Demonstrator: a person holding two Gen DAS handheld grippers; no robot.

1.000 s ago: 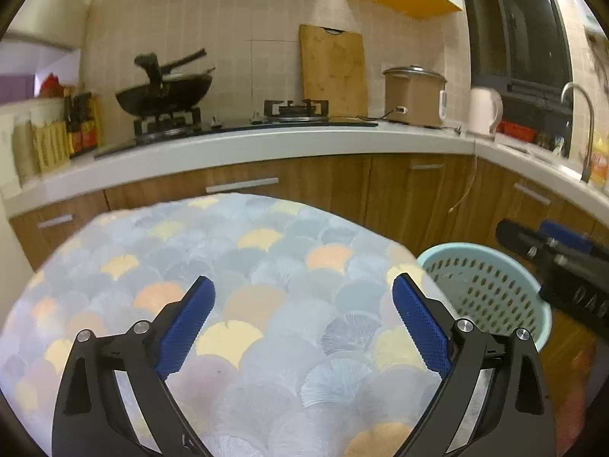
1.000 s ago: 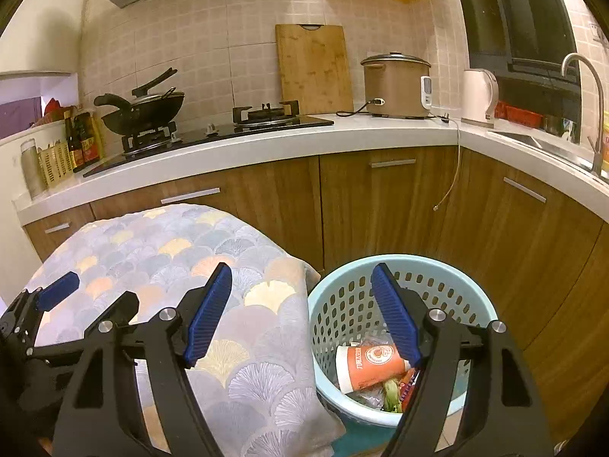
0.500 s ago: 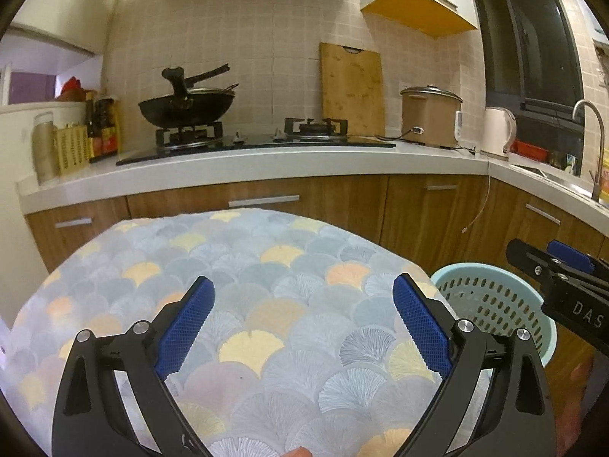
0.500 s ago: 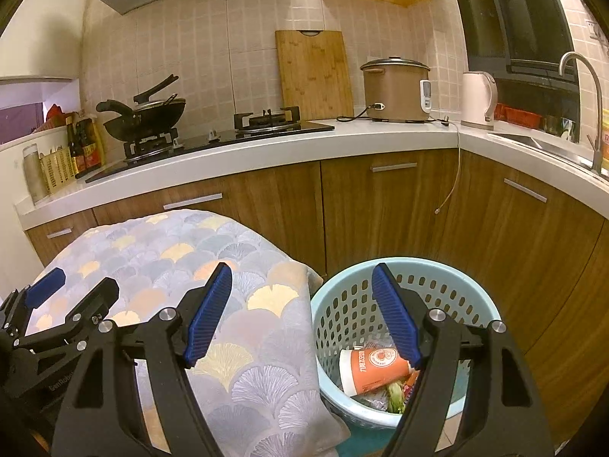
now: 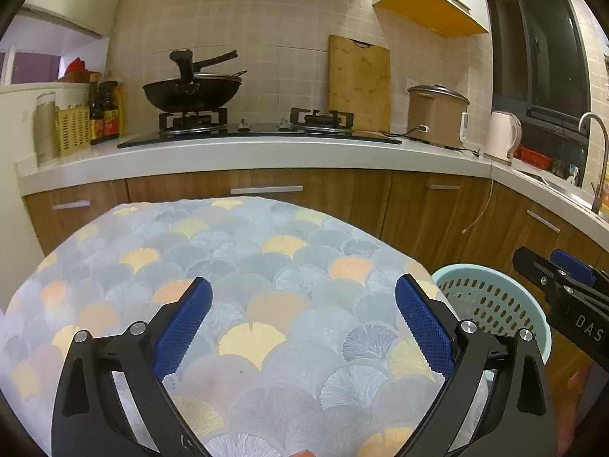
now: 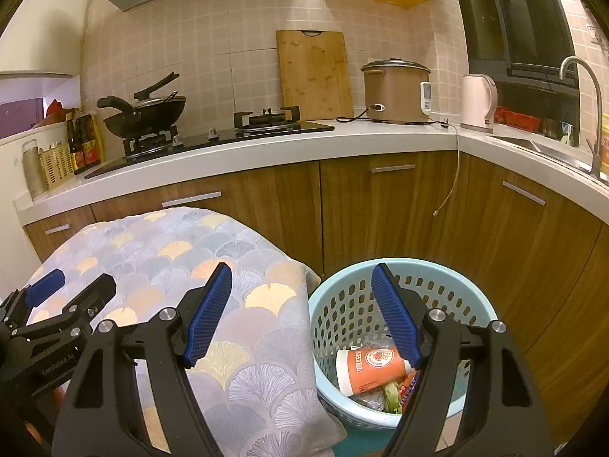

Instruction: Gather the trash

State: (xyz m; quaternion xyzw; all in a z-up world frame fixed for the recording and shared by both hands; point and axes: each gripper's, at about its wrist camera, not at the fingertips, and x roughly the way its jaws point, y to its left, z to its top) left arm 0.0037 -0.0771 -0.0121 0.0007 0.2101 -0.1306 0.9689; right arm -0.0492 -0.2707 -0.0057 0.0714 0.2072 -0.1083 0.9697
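Note:
A light blue perforated basket (image 6: 342, 312) stands on the floor to the right of a table covered with a fan-patterned cloth (image 6: 243, 304). Inside it lie an orange paper cup (image 6: 373, 369) and several scraps of wrappers and greens (image 6: 388, 400). My right gripper (image 6: 302, 285) is open and empty, held above the gap between table edge and basket. My left gripper (image 5: 302, 301) is open and empty above the cloth (image 5: 266, 289). The basket (image 5: 491, 304) shows at the right in the left wrist view, with the right gripper (image 5: 563, 285) over it.
A kitchen counter (image 6: 289, 148) with wooden cabinets (image 6: 380, 209) runs behind the table. On it are a wok (image 6: 148, 114), a hob, a cutting board, a rice cooker (image 6: 396, 91) with a hanging cord, a kettle and a sink tap (image 6: 586, 114).
Both grippers have lifted and tilted upward a little, so the counter and wall sit lower in view. Both stay open and empty. The basket's contents have not moved.

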